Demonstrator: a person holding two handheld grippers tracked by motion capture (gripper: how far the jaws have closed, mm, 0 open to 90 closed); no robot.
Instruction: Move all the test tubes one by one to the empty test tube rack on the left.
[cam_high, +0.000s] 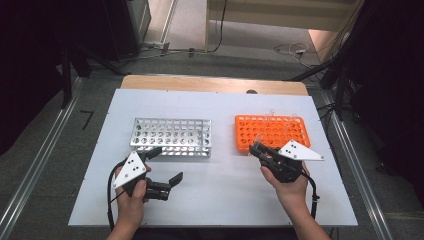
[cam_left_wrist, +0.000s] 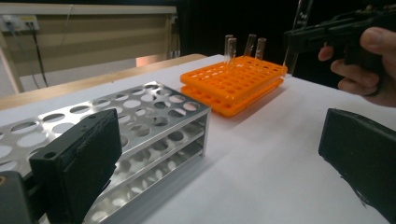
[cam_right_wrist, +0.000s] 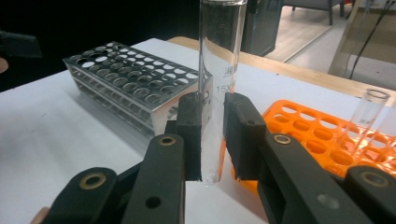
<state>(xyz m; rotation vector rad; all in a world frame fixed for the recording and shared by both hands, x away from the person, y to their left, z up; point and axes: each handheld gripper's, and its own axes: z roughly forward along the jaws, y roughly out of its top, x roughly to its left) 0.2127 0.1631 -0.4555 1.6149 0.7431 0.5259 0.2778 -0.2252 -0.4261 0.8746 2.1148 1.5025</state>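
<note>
Right claw (cam_right_wrist: 212, 135): gripping a clear glass tube (cam_right_wrist: 217, 70) upright between its pads, the tube's round bottom hanging just below them.
Orange rack (cam_right_wrist: 322, 135): sitting just behind and beside the right claw, holding more tubes (cam_left_wrist: 250, 45).
Left claw (cam_left_wrist: 219, 158): standing wide open, holding nothing.
Metal rack (cam_high: 172, 136): lying just ahead of the left claw on the tabletop (cam_high: 225, 195).
</note>
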